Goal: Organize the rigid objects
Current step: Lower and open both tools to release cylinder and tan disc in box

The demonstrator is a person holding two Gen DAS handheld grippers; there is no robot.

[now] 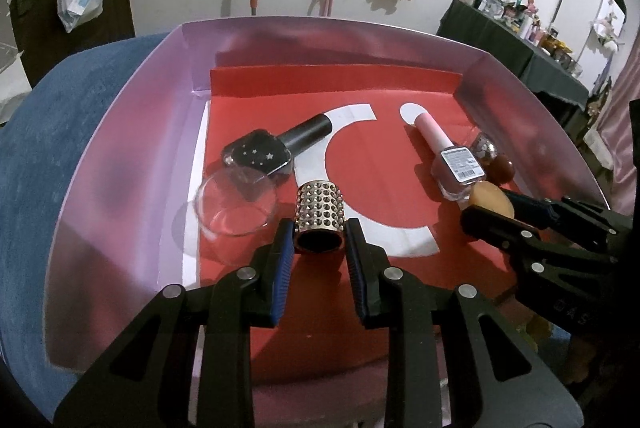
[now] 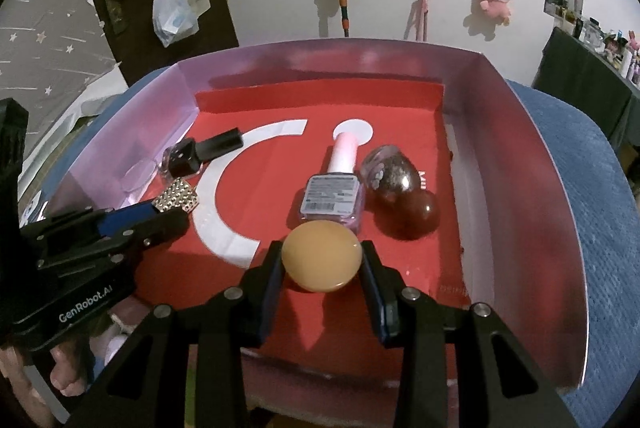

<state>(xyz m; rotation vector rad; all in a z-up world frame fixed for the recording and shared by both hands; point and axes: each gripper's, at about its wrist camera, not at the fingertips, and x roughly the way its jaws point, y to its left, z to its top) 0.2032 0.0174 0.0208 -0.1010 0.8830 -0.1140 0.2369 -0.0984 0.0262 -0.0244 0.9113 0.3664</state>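
we are gripping a studded gold tube [image 1: 320,214] in our left gripper [image 1: 318,240], its blue pads pressing on both sides of the tube, which is hanging low over the red floor of the box [image 1: 120,132]. we are clenching a round tan disc [image 2: 322,255] in our right gripper [image 2: 322,260], just in front of the pink nail polish bottle [image 2: 334,194], which is lying flat with its pale cap pointing away from us. beside that bottle a glittery egg-shaped piece [image 2: 386,174] and a dark red ball [image 2: 416,216] are lying, touching each other. at the left of the box a black nail polish bottle [image 1: 266,152] is lying beside a clear glass cup [image 1: 236,206] tipped on its side. the box is sitting on a blue cloth [image 1: 52,132].
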